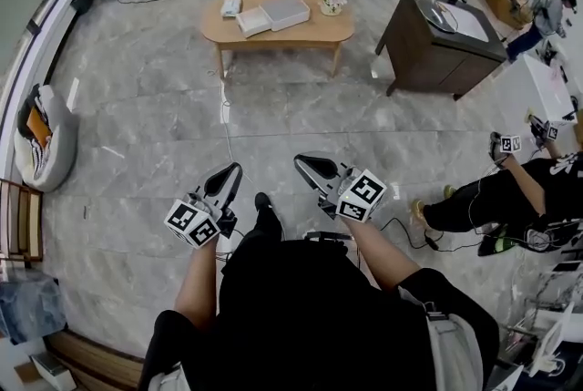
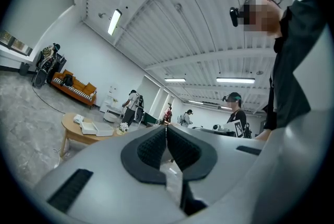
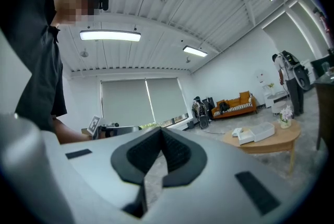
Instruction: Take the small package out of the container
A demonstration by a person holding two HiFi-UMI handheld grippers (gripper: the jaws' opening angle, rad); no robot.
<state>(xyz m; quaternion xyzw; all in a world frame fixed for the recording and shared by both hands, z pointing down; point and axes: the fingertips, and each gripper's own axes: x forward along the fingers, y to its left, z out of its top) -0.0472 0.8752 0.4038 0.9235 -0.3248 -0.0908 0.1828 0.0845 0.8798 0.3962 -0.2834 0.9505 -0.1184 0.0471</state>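
Ahead, oval wooden table on grey marble floor, white container on top, dark cabinet near; left tool and right tool both pinched together, empty

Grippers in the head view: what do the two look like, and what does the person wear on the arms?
The left gripper and the right gripper both have light grey bodies with tapering jaws lined by black ribbed pads. Each carries a white cube printed with black square markers. The person wears a black short-sleeved top.
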